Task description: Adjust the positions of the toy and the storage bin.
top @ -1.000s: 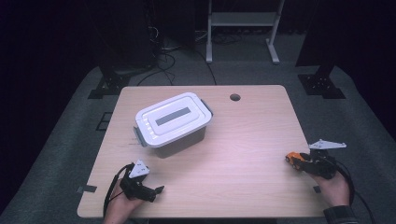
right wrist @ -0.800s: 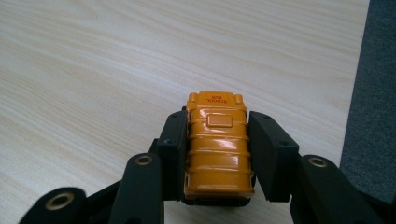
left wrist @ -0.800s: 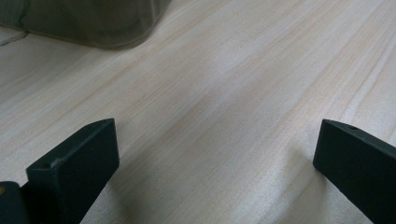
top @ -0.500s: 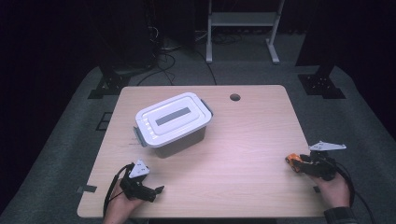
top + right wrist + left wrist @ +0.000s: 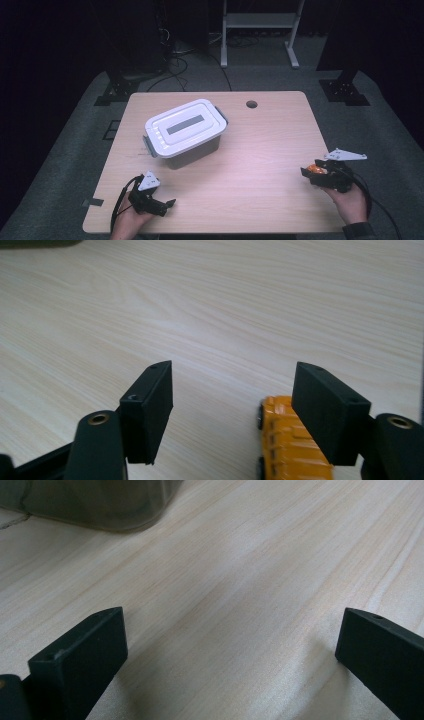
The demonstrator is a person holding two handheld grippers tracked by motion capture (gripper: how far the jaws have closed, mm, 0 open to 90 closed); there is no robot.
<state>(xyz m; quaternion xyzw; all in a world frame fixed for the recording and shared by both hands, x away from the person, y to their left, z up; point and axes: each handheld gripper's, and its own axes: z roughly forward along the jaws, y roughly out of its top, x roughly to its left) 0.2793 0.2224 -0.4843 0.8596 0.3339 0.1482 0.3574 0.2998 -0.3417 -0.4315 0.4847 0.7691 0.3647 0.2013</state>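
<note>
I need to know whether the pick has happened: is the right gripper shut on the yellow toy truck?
No: the right gripper is open, and the yellow toy truck lies against only one jaw.

Two black claws with grey tops

The left claw (image 5: 167, 204) and right claw (image 5: 306, 171) each have a grey three-cornered plate, black cable and flat jaws with small screw holes.

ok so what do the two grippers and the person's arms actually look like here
Both are black handheld tools. The left gripper carries a grey three-cornered plate on top and trails a black cable that loops beside the hand. The right gripper has the same plate, wider, and a black cable running off past the wrist, where a dark sleeve cuff shows. Up close, the jaws are flat, matte black rectangular blocks with small holes, mounted with brass-coloured fittings.
</note>
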